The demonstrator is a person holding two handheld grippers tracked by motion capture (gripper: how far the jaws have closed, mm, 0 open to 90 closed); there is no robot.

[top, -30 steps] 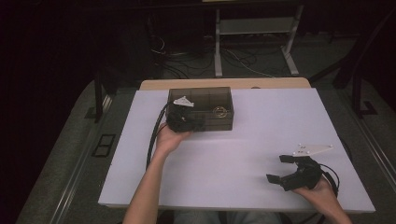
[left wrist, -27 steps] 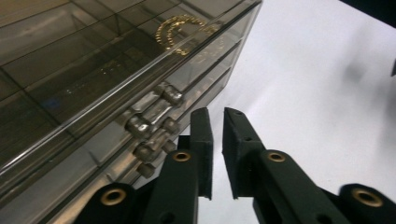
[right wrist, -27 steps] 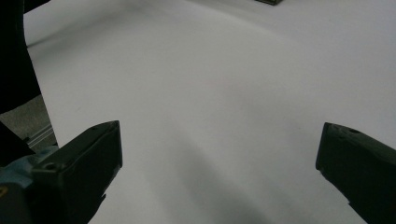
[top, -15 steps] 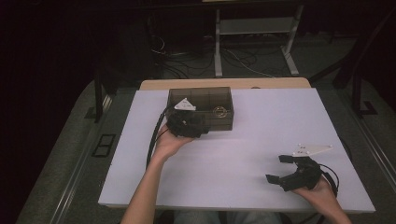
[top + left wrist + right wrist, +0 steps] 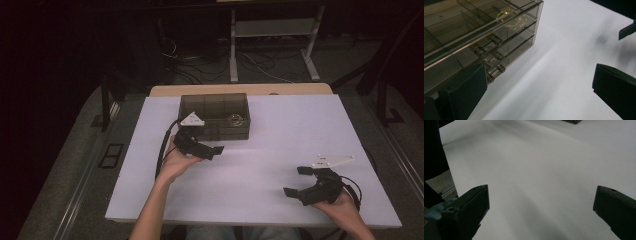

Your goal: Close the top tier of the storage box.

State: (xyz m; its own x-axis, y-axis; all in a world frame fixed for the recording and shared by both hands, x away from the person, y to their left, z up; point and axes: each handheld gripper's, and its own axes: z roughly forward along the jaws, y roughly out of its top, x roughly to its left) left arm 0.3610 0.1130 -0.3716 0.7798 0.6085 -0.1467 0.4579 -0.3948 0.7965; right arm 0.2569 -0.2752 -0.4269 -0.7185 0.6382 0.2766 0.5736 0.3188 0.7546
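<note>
A smoky see-through drawer box (image 5: 214, 116) stands at the back middle of the white table (image 5: 280, 135). In the left gripper view its small drawers (image 5: 506, 47) show round knobs (image 5: 496, 40), and something gold (image 5: 506, 13) lies inside. My left gripper (image 5: 201, 146) sits just in front of the box's left part. Its jaws have just been opening and now stand wide, with nothing between them (image 5: 539, 75). My right gripper (image 5: 296, 181) rests near the front right edge, open over bare table (image 5: 541, 195).
A tan board edge (image 5: 240, 90) shows behind the table. Beyond it on the dark floor are cables and a white metal frame (image 5: 272, 50). The left gripper's black cable (image 5: 162, 150) loops on the table left of the hand.
The left gripper has drawn back from the box front toward the person and its jaws have opened wide. The right gripper has stayed put.
</note>
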